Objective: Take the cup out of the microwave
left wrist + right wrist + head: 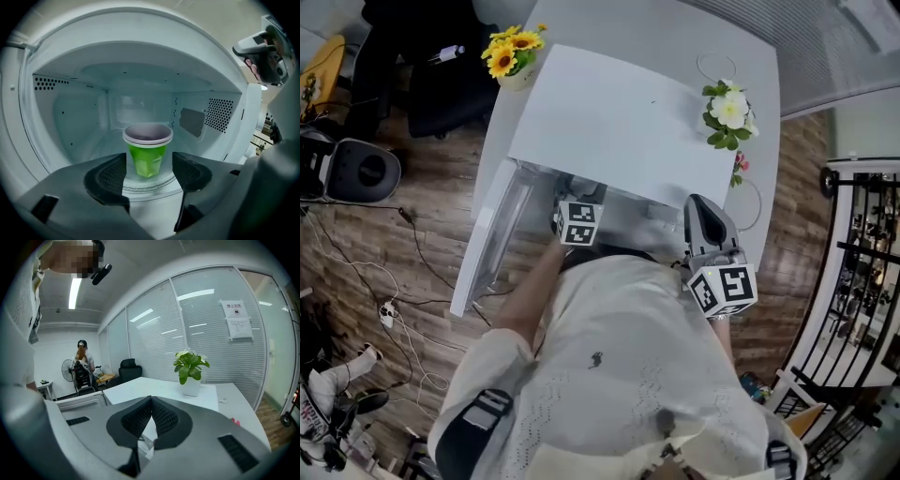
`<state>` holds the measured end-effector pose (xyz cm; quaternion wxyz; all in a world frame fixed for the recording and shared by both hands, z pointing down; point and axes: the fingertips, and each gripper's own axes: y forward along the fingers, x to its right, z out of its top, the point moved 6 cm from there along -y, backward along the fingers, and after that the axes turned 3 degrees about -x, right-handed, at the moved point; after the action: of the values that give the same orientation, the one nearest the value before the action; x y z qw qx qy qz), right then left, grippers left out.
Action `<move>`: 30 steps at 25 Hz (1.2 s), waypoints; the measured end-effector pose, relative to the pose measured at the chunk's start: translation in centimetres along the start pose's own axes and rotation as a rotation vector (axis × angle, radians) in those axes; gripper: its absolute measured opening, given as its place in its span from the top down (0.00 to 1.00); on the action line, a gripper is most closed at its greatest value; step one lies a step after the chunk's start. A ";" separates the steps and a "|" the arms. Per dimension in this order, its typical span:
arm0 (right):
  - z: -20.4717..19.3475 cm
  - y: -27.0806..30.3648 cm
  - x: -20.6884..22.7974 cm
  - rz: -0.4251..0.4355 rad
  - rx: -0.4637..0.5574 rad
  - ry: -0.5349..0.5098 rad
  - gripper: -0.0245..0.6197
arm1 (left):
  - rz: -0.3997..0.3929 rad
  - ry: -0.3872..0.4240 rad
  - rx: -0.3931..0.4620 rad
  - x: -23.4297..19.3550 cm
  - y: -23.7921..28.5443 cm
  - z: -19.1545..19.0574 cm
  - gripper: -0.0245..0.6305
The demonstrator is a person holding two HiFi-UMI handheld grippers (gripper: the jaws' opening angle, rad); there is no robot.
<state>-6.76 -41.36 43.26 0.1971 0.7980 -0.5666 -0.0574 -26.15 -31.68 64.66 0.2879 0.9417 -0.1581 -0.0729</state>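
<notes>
A green cup (pixel 147 154) with a pale rim stands upright on the glass turntable (pixel 140 187) inside the white microwave (pixel 619 122), whose door (pixel 487 246) hangs open to the left. My left gripper (pixel 149 169) reaches into the cavity just short of the cup. Its jaws are open and the cup shows in the gap between the pads, untouched. My right gripper (pixel 151 404) is shut with nothing in it, held to the right of the microwave and pointing across the white table (pixel 187 401). In the head view the cup is hidden.
A pot of sunflowers (pixel 514 54) and a pot of white flowers (pixel 729 111) stand on the table beside the microwave. A black railing (pixel 862 272) is at the right. Cables (pixel 389 309) lie on the wood floor at the left. A person (pixel 83 364) sits far behind.
</notes>
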 end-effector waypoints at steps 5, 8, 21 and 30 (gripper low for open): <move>-0.1 0.1 1.2 0.004 -0.005 -0.001 0.95 | 0.033 0.004 -0.005 0.2 1.0 0.2 0.49; -0.1 0.2 1.7 0.012 -0.007 -0.001 0.95 | 0.046 0.010 -0.012 0.3 1.4 0.2 0.49; -0.2 0.6 2.4 0.038 -0.008 0.013 0.95 | 0.071 -0.039 -0.009 0.3 0.6 -0.1 0.58; -0.6 0.8 0.4 0.049 -0.003 0.035 0.95 | 0.034 0.001 0.002 0.9 -2.2 -0.5 0.58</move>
<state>-7.17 -41.77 44.18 0.2094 0.7844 -0.5825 -0.0393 -24.58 -29.97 63.78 0.2884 0.9392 -0.1739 -0.0675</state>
